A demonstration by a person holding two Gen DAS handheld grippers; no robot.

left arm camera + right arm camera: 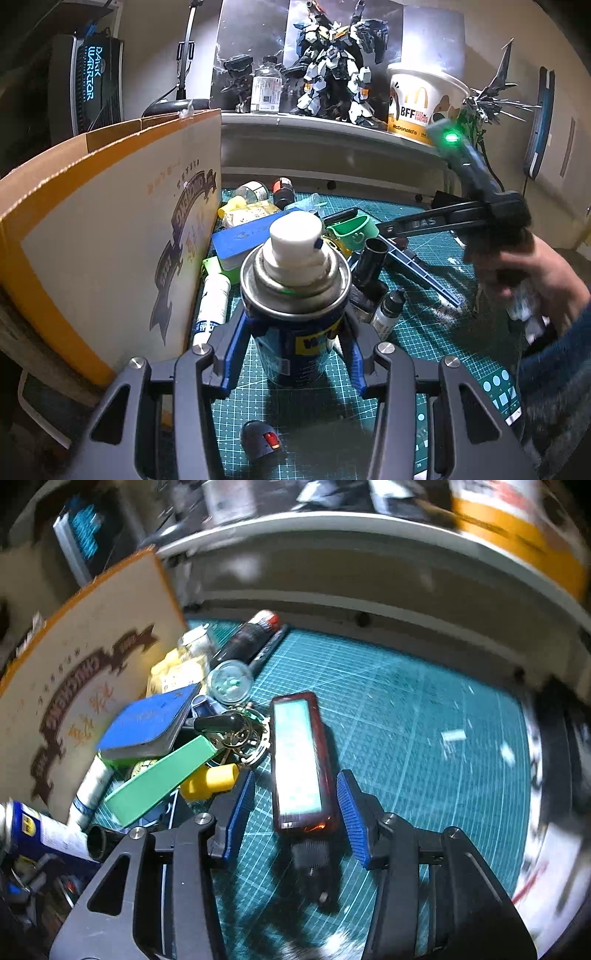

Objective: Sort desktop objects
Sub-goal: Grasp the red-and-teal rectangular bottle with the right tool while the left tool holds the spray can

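1. Green cutting mat [406, 709] covers the desk; a raised white shelf [332, 127] runs along the back wall.
2. Cardboard box [110, 229] stands at the mat's left edge, clutter heaped beside it.
3. Left gripper [291, 354] clamps an upright blue spray can [295, 332].
4. Right gripper [295, 812] is spread open around a red-rimmed case [301, 760], pads apart from it.

Room dim, corners black in both views. Light falls from above; white paper cup [424, 99] glows bright. Green lamp [451, 139] shines with small glare. Person's hand [532, 273] smeared by blur. Right wrist view blurry all over, worst at shelf [332, 524] and right edge. Red case [303, 760] has washed-out glare. Straight lines bend near edges.
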